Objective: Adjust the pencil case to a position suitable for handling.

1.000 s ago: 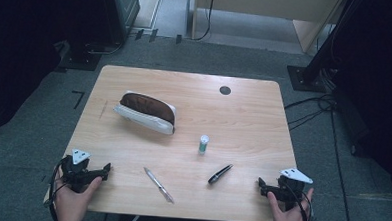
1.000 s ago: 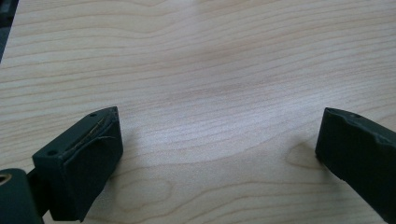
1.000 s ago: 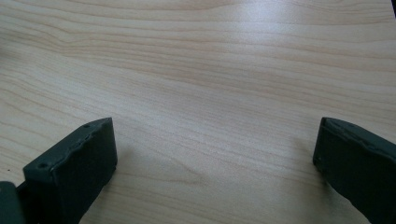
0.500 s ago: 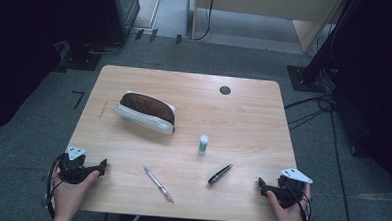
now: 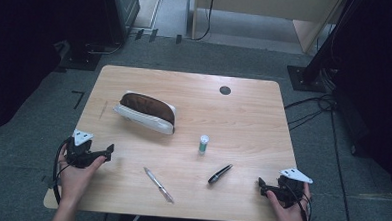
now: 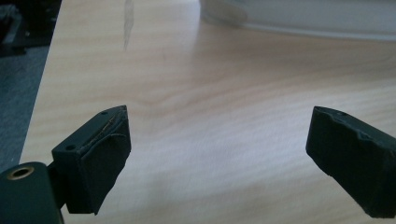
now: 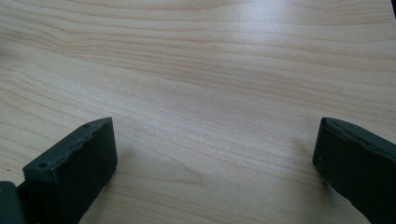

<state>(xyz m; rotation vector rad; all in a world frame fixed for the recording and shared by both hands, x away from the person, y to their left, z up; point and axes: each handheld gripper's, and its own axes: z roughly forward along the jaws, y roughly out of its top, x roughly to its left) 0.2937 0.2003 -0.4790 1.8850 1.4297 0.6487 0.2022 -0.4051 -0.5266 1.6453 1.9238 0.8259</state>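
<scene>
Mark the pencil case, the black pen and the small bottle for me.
pencil case [image 5: 146,112]: high view, on its brown top.
black pen [image 5: 220,173]: high view, middle of its barrel.
small bottle [image 5: 203,144]: high view, on its side below the cap.

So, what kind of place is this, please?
Probably a lab or recording room, not a home: a light wooden table stands on grey carpet, with black equipment stands and loose cables around it.
</scene>
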